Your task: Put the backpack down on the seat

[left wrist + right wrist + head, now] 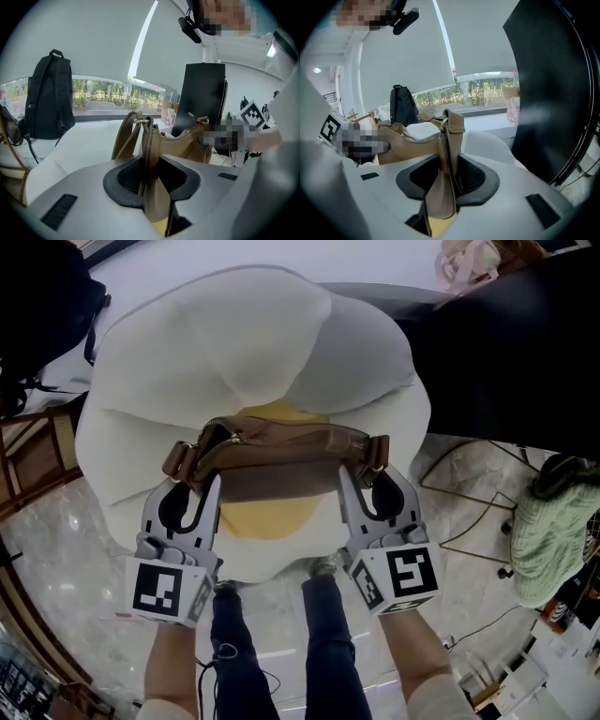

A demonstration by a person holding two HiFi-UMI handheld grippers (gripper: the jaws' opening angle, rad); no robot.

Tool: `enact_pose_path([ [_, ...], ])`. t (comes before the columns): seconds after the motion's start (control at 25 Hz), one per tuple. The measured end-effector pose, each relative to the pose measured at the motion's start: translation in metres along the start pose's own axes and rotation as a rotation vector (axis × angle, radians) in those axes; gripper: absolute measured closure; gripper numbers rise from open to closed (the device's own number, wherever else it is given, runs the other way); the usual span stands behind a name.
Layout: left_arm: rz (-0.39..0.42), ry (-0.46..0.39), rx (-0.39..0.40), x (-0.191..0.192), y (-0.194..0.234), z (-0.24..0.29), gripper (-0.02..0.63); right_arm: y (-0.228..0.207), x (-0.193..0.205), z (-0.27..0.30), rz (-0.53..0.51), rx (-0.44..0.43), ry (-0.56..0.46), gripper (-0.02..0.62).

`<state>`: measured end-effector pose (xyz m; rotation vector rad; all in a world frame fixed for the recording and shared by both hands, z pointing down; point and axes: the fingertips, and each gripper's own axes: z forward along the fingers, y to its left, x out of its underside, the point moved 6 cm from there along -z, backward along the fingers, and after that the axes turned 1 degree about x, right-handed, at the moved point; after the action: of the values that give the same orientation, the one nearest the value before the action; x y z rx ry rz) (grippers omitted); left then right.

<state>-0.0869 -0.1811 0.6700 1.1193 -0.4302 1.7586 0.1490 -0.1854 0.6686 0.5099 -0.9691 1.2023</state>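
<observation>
A brown leather bag [281,451] with a zip along its top hangs between my two grippers, over the yellow centre [272,517] of a white, petal-shaped seat [187,362]. My left gripper [194,486] is shut on the bag's left end by the strap ring. In the left gripper view the brown leather [187,140] runs straight between the left gripper's [152,180] dark pads. My right gripper [370,482] is shut on the right end, and its own view shows the bag [408,143] pinched in the right gripper [445,180]. Whether the bag's bottom touches the cushion I cannot tell.
A black backpack [37,306] hangs at the far left beside a wooden frame [37,456]. A black panel [497,352] stands close on the right, with a wire stand [478,512] and a green knit thing [553,531] below it. The person's legs [319,643] stand against the seat's front.
</observation>
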Motion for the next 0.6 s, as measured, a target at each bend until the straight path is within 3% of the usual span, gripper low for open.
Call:
enact_pose_path([
  [0.6,-0.025,0.07,0.012,0.046,0.014,0.05,0.502,-0.023,0.049,0.046,0.021,0.015,0.1,0.445],
])
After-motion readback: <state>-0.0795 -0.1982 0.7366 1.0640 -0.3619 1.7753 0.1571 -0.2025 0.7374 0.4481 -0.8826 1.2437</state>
